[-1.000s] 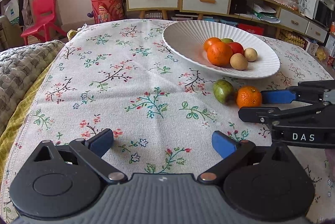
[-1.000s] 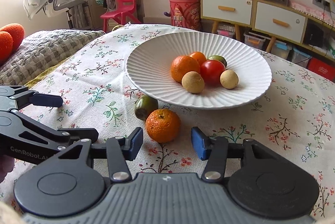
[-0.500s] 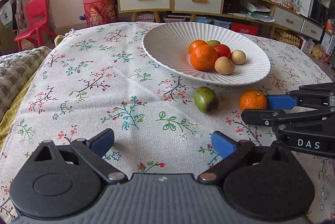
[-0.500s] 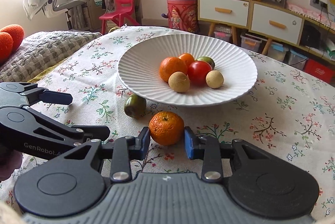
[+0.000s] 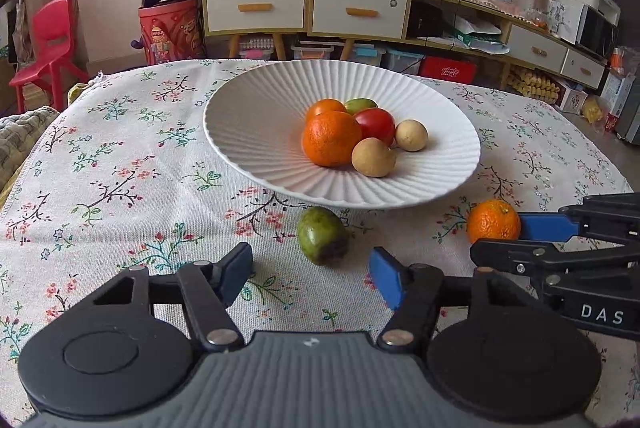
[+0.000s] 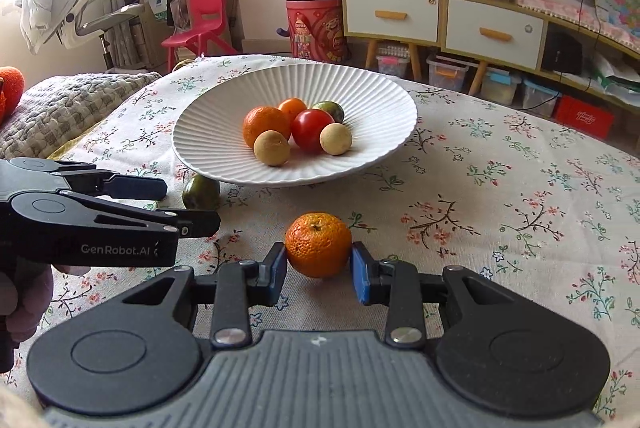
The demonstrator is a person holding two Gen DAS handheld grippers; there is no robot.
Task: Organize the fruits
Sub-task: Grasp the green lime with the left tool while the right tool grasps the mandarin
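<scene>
A white ribbed plate [image 5: 248, 132] [image 6: 384, 96] on the floral tablecloth holds several fruits: oranges, a red tomato, a green fruit and two tan round fruits. My right gripper [image 6: 319, 260] is shut on a loose orange [image 6: 319, 244] in front of the plate; the orange also shows in the left wrist view [image 5: 493, 221]. A green fruit [image 5: 322, 235] [image 6: 201, 191] lies on the cloth by the plate's near rim. My left gripper [image 5: 310, 274] is open, just short of the green fruit.
The left gripper's body [image 6: 88, 220] sits left of the right gripper; the right gripper's body [image 5: 568, 240] shows at right in the left wrist view. A grey knitted blanket [image 6: 60, 112] lies off the table's left edge. Cabinets and a red chair [image 6: 204, 16] stand beyond.
My right gripper closed its fingers onto the loose orange. My left gripper moved forward and right toward the green fruit and narrowed somewhat, staying open.
</scene>
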